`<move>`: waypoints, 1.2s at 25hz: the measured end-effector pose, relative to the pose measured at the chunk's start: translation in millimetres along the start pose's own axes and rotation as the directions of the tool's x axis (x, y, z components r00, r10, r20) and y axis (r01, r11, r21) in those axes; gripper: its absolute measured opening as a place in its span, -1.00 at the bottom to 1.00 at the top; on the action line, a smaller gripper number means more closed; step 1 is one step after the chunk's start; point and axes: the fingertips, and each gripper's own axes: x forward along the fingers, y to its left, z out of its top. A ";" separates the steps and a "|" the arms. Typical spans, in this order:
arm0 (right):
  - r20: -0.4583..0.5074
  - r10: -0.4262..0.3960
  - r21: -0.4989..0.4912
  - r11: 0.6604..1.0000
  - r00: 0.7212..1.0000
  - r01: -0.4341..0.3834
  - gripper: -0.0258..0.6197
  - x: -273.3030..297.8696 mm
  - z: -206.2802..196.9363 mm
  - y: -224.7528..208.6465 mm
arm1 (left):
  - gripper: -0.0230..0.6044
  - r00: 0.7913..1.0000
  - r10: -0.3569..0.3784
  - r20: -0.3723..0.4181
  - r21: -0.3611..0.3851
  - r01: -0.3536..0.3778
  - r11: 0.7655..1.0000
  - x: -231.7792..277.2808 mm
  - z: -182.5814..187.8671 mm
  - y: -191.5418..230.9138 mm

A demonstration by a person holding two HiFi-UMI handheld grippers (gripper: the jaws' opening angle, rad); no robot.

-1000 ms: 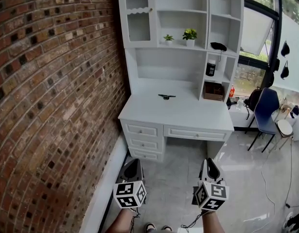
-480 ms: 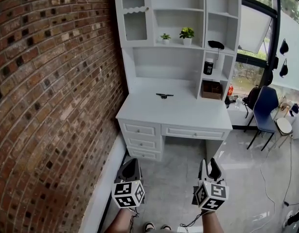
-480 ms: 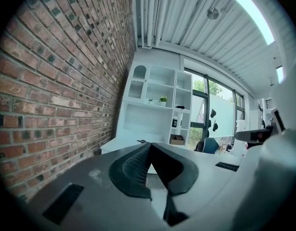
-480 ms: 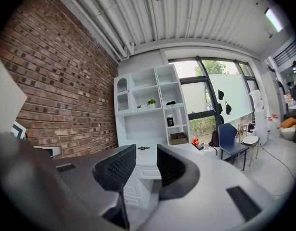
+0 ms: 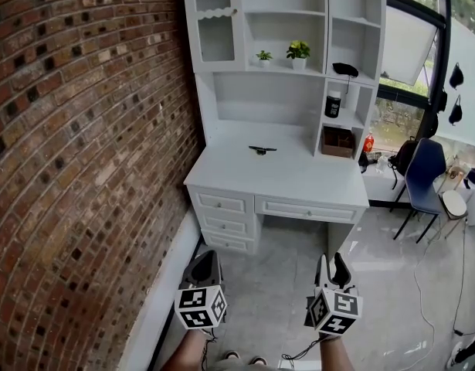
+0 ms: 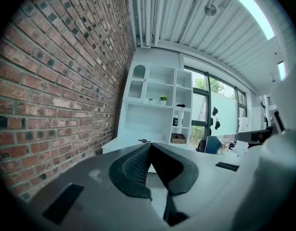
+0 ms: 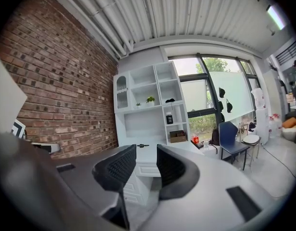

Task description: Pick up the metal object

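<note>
Left gripper (image 5: 205,263) jaws together, right gripper (image 5: 333,263) apart, empty; metal object (image 5: 262,150) well off on desk (image 5: 299,182): walk in first.

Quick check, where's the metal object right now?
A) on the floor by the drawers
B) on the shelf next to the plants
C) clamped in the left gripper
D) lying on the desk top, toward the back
D: the metal object lies on the white desk, below the shelves, while the left gripper and the right gripper are both held low over the floor with nothing between their jaws.
</note>
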 end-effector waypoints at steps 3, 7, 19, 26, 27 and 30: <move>-0.014 0.021 -0.002 1.000 1.000 -0.021 -0.52 0.2 -2.6 -6.0 | -0.89 1.000 0.028 -0.004 -0.012 -0.028 1.000 -1.7 -3.8 -0.3; -0.027 0.032 -0.003 0.999 0.999 -0.032 -0.52 3.1 -4.3 -14.6 | -0.89 0.999 0.037 -0.009 -0.013 -0.038 0.999 3.3 -4.4 -5.4; -0.050 0.011 -0.002 1.000 0.999 -0.011 -0.51 60.5 -8.1 -36.3 | -0.89 1.000 0.029 0.005 -0.004 -0.029 1.000 69.4 0.7 -3.6; -0.033 -0.018 0.000 1.000 0.999 0.018 -0.51 130.5 8.0 -36.0 | -0.89 1.000 0.001 0.004 -0.011 -0.001 1.000 144.1 14.0 13.0; -0.029 -0.024 0.001 1.000 0.999 0.024 -0.51 140.9 11.7 -35.2 | -0.89 1.000 -0.003 0.003 -0.010 0.003 1.000 155.3 17.3 16.6; -0.021 -0.039 0.006 0.999 0.999 0.039 -0.50 173.2 21.1 -33.1 | -0.89 1.000 -0.010 0.004 -0.013 0.011 1.000 189.6 28.1 28.3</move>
